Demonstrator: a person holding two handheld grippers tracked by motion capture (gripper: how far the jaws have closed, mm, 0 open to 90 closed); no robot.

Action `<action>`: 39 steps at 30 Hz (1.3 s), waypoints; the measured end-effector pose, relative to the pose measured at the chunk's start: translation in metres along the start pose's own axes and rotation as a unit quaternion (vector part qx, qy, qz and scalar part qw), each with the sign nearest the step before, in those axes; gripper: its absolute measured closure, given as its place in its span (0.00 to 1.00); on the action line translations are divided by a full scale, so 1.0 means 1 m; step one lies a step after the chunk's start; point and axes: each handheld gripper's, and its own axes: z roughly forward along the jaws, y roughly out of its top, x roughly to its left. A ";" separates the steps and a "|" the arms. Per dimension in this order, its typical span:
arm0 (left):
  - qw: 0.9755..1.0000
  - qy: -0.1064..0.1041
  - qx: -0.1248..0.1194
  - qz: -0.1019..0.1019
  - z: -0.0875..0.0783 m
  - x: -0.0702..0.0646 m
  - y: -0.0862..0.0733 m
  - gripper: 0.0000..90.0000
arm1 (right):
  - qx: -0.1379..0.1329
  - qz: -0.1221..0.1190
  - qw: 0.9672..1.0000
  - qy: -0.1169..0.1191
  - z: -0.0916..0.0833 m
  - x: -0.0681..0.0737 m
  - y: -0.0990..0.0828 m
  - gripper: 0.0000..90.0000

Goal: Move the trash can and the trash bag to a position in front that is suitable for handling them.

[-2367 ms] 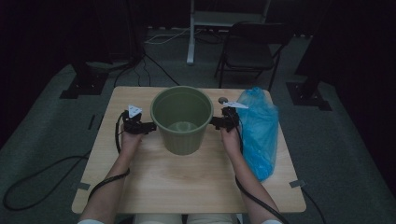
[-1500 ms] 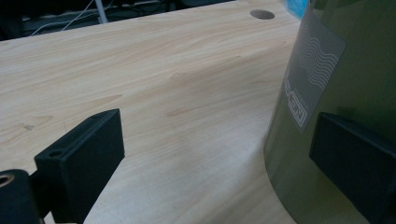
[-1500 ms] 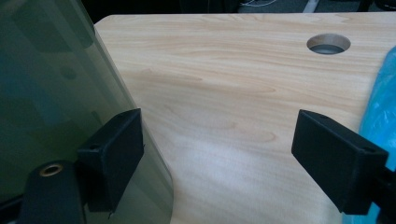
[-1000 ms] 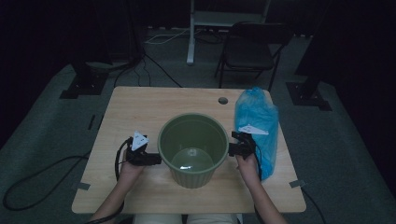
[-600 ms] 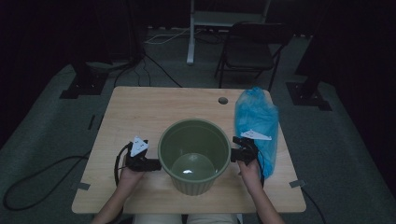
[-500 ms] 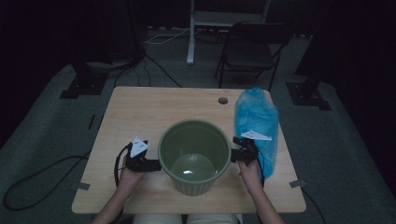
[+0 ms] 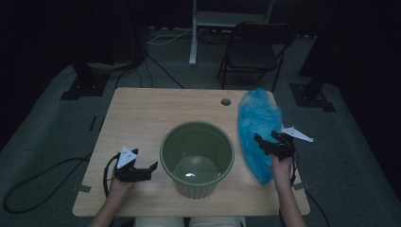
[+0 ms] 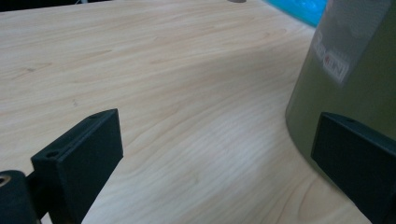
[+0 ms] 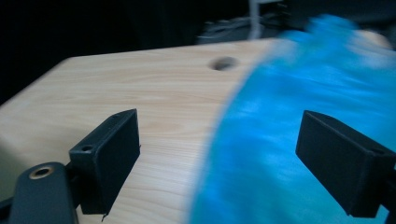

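High view: bag may snag or slide

Right gripper (image 7: 265, 144), jaws wide, hovers over the blue bag (image 7: 257, 125) at the bucket's (image 7: 197, 158) three o'clock. Thin plastic could slip when pinched. Left gripper (image 7: 144, 170), also wide, sits at nine o'clock.

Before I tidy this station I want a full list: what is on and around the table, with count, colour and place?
Bucket: one, olive green, nothing in it, near-centre of the table.
Plastic bag: one, bright blue, crumpled, lying along the table's right side.
Table: one, light wood, with a round cable hole at the far edge.
Folding chair: one, dark, on the floor beyond the table.
Stand post: one, pale, beside the chair.
Left gripper: one, black, jaws open, just left of the bucket.
Right gripper: one, black, jaws open, over the bag.
Hands: two, entering from the bottom edge.
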 end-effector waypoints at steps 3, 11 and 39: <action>1.000 0.005 -0.004 -0.004 -0.008 0.010 -0.011 0.03 | 0.002 0.042 0.999 -0.017 0.001 -0.030 -0.009 0.15; 1.000 0.015 0.009 -0.013 -0.014 0.018 -0.028 0.03 | 0.063 0.079 0.993 -0.067 0.018 -0.068 -0.035 0.14; 0.999 0.004 0.001 -0.035 -0.019 0.015 -0.034 0.03 | 0.142 -0.072 0.979 -0.125 0.047 -0.030 -0.053 0.50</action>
